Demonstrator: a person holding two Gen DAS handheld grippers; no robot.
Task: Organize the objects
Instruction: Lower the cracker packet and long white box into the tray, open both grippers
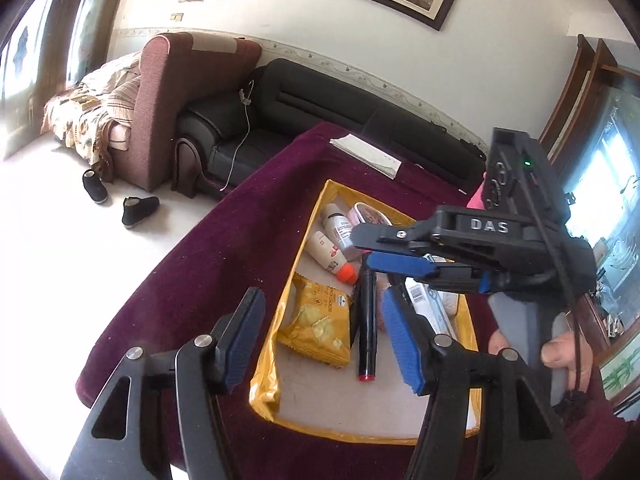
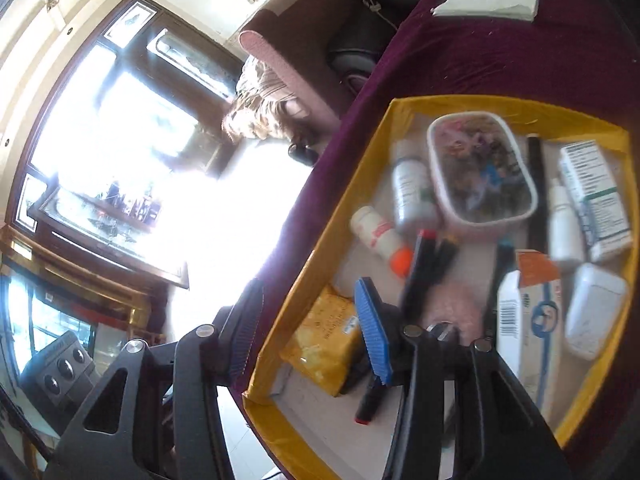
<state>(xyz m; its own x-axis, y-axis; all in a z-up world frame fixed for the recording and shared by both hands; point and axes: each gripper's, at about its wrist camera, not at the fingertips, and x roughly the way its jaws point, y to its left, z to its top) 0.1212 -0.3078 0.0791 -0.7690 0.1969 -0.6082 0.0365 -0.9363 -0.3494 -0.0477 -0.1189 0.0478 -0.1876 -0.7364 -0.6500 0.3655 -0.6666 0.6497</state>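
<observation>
A yellow-rimmed tray [image 1: 262, 376] lies on a maroon tablecloth and holds a yellow snack packet [image 1: 318, 326], a black marker with a red end [image 1: 366, 324], two white bottles [image 1: 332, 242] and a lidded tub. My left gripper [image 1: 324, 342] is open and empty above the tray's near left part. My right gripper [image 1: 384, 250] shows from the side over the tray, fingers apart. In the right wrist view the tray [image 2: 288, 320] also holds boxes [image 2: 596, 196] and a white case; my right gripper [image 2: 308, 332] is open above the snack packet [image 2: 324, 340], and black markers [image 2: 424, 264] look blurred.
A folded white paper [image 1: 366, 154] lies on the cloth behind the tray. A black sofa [image 1: 280, 120] and a brown armchair stand beyond the table. Two black shoes [image 1: 138, 210] are on the pale floor to the left. A glass cabinet stands at the right.
</observation>
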